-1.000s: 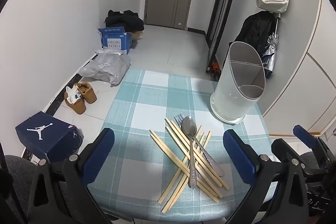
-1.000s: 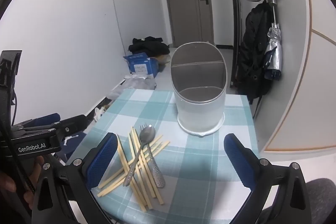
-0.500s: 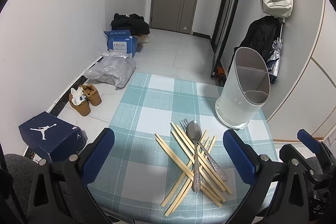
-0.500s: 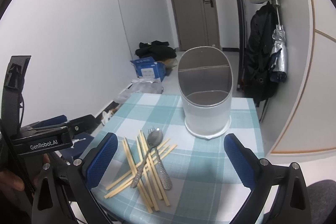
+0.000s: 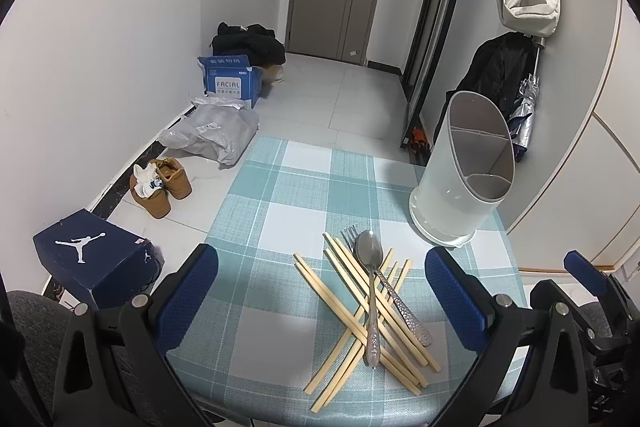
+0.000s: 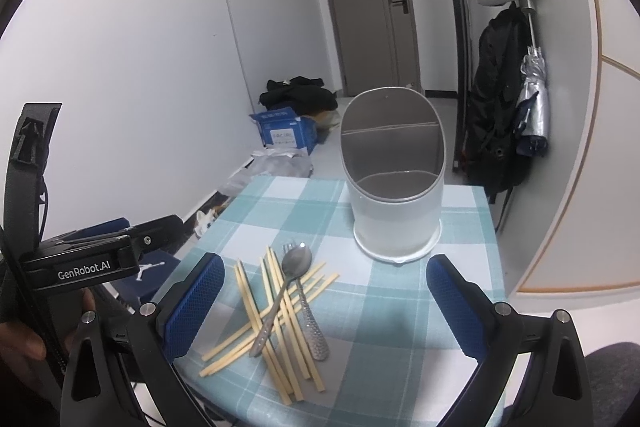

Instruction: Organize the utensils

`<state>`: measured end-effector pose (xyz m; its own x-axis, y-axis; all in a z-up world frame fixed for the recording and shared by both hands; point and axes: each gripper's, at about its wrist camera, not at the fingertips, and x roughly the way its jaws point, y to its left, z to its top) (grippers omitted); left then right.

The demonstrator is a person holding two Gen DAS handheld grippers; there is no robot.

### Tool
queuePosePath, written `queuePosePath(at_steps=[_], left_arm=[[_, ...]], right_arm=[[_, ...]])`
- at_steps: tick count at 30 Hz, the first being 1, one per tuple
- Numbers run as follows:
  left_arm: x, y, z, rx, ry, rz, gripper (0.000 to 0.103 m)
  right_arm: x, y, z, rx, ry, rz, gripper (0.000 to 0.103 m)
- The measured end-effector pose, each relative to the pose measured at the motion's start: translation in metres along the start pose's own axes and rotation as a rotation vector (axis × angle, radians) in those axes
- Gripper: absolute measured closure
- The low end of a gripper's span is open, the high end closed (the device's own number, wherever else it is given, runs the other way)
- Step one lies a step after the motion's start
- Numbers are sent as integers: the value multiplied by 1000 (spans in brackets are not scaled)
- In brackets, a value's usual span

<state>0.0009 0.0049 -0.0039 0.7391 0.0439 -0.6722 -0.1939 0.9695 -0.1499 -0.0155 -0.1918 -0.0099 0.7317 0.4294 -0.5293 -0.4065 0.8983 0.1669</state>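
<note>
A pile of several wooden chopsticks (image 5: 352, 291) (image 6: 280, 311) lies crossed on the checked tablecloth. On top rests a metal spoon (image 5: 370, 291) (image 6: 286, 289), with a fork (image 5: 400, 303) (image 6: 310, 319) under it. A white oval utensil holder (image 5: 464, 183) (image 6: 394, 183) with divided compartments stands upright behind the pile, empty. My left gripper (image 5: 320, 303) is open, held above the table's near edge over the pile. My right gripper (image 6: 320, 303) is open too, with nothing between its fingers, hovering above the near edge.
The small table (image 5: 296, 195) ends close on all sides. On the floor to the left are a dark shoebox (image 5: 96, 259), brown boots (image 5: 164, 183), a grey bag (image 5: 212, 135) and a blue carton (image 5: 232, 81). A coat and umbrella (image 6: 532, 107) hang at the right wall.
Both grippers have pulled back and risen slightly, so the table and holder look smaller. The utensils and holder have not moved. Both grippers stay open.
</note>
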Motion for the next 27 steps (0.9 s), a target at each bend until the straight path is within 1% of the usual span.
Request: queuePosePath(at_steps=[11,19,27], left_arm=[[0,-1,0,-4,-3,-3,2],[-1,4,0,-39,-2,-15,2],[0,4,0,-34,-1,-12,2]], right_arm=[[-1,-1,0,2,-2,-12,1],[-1,0,-1,1,-3,4,1],[-2,3,-1,-10,-16,-3,1]])
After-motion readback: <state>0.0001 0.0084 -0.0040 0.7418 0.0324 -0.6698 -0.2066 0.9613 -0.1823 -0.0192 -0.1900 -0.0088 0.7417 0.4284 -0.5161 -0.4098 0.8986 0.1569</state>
